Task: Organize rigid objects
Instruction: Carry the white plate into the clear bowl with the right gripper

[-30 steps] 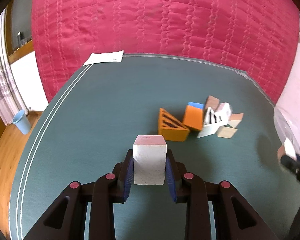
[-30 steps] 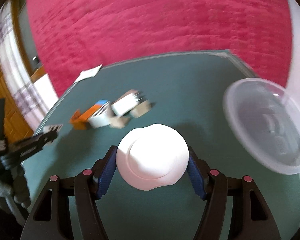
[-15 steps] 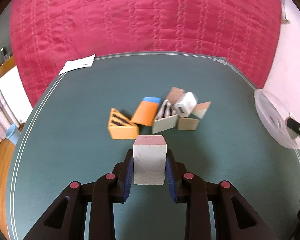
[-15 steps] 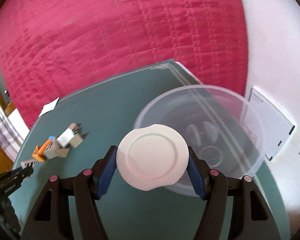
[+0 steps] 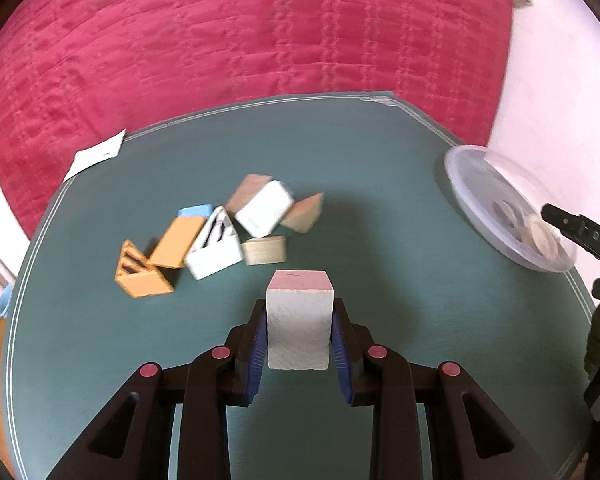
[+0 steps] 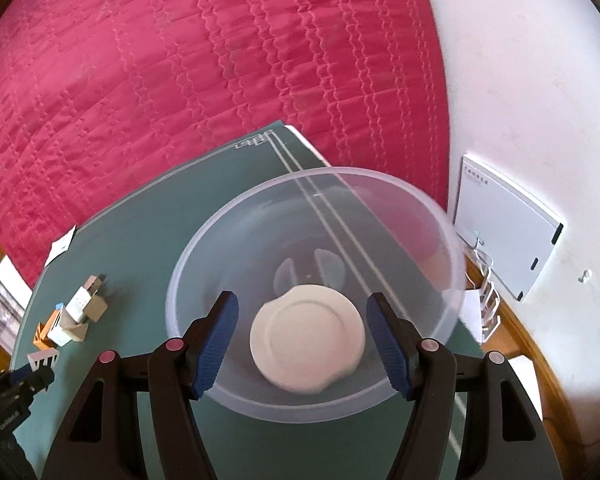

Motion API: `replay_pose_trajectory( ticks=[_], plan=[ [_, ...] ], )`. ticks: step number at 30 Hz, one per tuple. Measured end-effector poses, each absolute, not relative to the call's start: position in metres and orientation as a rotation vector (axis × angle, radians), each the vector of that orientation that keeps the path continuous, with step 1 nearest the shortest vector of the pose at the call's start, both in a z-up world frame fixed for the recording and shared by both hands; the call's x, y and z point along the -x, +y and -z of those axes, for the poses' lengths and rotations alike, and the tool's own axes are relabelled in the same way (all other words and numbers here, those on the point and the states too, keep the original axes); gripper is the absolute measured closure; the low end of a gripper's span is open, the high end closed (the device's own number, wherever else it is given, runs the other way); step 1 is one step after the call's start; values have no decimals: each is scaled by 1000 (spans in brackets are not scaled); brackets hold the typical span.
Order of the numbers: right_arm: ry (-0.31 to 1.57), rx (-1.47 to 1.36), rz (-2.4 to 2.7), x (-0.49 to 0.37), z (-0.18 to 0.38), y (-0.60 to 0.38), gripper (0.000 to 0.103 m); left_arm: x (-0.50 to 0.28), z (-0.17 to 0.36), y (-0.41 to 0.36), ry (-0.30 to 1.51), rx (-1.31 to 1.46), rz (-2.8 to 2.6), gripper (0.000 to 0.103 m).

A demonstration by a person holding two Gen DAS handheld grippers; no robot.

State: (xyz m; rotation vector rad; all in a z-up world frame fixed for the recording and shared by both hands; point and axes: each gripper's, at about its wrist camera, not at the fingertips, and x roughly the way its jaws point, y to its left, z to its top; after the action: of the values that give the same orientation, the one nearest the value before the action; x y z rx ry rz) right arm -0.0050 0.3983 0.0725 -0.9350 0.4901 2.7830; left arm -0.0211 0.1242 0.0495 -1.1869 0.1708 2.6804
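bowl (image 6: 440,240) — white disc (image 6: 307,338) between spread fingers (image 6: 216,334)

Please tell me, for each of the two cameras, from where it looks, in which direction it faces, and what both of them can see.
Left wrist: behind the left gripper, jaws shut on a white block, facing the block pile.
Right wrist: behind the open right gripper, looking down into the clear bowl holding a white disc.
Shared: green table, pile, bowl, red quilt.
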Motion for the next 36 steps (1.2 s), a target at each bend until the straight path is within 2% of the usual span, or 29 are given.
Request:
replay_pose_trajectory(
  ticks=[15, 24, 34, 36],
  plan=[
    [520, 763, -2732, -13, -75, 412, 35, 33, -61, 202, 264, 1080, -2535, 72],
    [602, 709, -2668, -18, -72, 429, 35, 48, -62, 243, 252, 1019, -2429, 72],
    [613, 699, -2648, -18, -70, 431, 35, 62, -62, 287, 270, 964, -2358, 72],
    [613, 700, -2645, -18, -69, 431, 35, 65, -61, 292, 260, 952, -2343, 67]
  ],
)
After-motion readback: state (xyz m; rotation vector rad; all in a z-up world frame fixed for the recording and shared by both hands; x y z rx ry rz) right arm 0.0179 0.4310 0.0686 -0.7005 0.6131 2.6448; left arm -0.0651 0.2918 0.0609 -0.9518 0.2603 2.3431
